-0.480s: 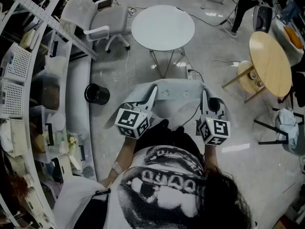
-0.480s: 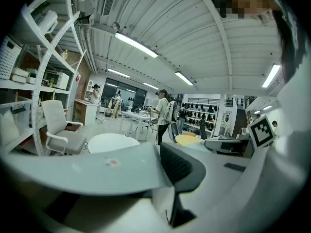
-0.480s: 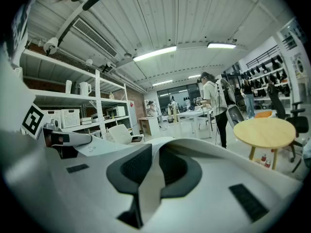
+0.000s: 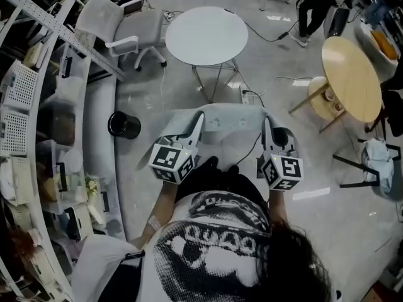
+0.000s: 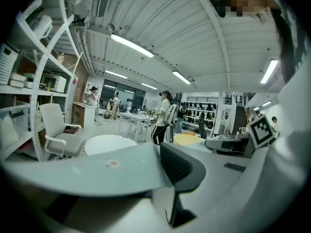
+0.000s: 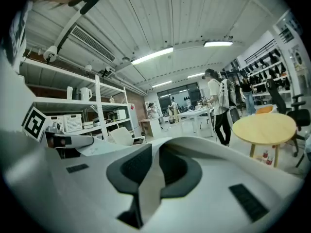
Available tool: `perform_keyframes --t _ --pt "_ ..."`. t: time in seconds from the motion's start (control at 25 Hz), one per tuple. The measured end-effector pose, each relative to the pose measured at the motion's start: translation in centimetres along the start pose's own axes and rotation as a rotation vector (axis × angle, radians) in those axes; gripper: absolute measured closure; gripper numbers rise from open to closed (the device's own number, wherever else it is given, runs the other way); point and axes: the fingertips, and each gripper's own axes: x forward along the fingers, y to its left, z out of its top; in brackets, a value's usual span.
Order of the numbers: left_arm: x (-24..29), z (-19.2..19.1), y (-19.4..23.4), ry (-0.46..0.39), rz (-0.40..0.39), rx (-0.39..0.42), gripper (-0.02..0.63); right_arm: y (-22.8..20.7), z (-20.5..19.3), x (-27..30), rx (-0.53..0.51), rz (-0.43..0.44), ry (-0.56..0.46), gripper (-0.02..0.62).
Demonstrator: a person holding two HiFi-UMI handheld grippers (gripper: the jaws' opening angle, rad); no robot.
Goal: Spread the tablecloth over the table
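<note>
Person [image 4: 217, 247]: stood at the bottom of the head view in a printed T-shirt, with a tool in each hand.
Left gripper [image 4: 199, 117]: jaws clenched on one end of the tablecloth's near edge, the fabric pinched flat against the dark pad.
Right gripper [image 4: 265, 121]: jaws clamped on the other end, a fold of cloth standing between the pads.
Tablecloth [image 4: 230, 119]: pale grey, held in the air and stretched between the two tools at frame centre, well apart from the table.
Black bin [image 4: 124, 125]: on the floor, left of the cloth.
White round table [image 4: 206, 35]: bare, at upper centre beyond the cloth.
Office chair [image 4: 129, 25]: upper left, beside that table.
Wooden round table [image 4: 351, 77]: upper right.
</note>
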Motion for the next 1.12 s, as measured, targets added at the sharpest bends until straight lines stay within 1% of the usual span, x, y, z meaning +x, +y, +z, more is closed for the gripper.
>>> perform_keyframes --t 0.16,0.32,0.6,0.72,0.8,0.96,1.12 --pt "0.8 0.1 -2.1 -0.008 -0.021 0.015 0.554 -1.8 0.2 -1.4 0.011 -0.013 -0.016 0.546" --pt "1.6 0.0 -4.4 -0.009 -0.061 0.018 0.554 -3.8 0.3 -3.3 0.025 -0.044 -0.037 0.546" --pt "4.0 -0.3 -8.6 0.019 -0.175 0.003 0.552 -7.6 0.4 -6.6 0.071 -0.145 -0.075 0.549" --pt "5.5 -0.2 -10.2 0.027 -0.220 0.008 0.552 -9.3 0.8 -7.7 0.086 -0.188 -0.098 0.551" --pt "6.8 -0.1 -11.7 0.035 -0.267 0.023 0.552 -10.8 0.9 -8.8 0.109 -0.232 -0.117 0.551" --pt "10.5 -0.2 -15.7 0.062 -0.389 0.041 0.552 -14.9 0.6 -11.4 0.166 -0.347 -0.144 0.551" --pt "14.3 -0.6 -19.8 0.081 -0.490 0.076 0.552 -19.3 0.4 -13.5 0.189 -0.441 -0.157 0.551"
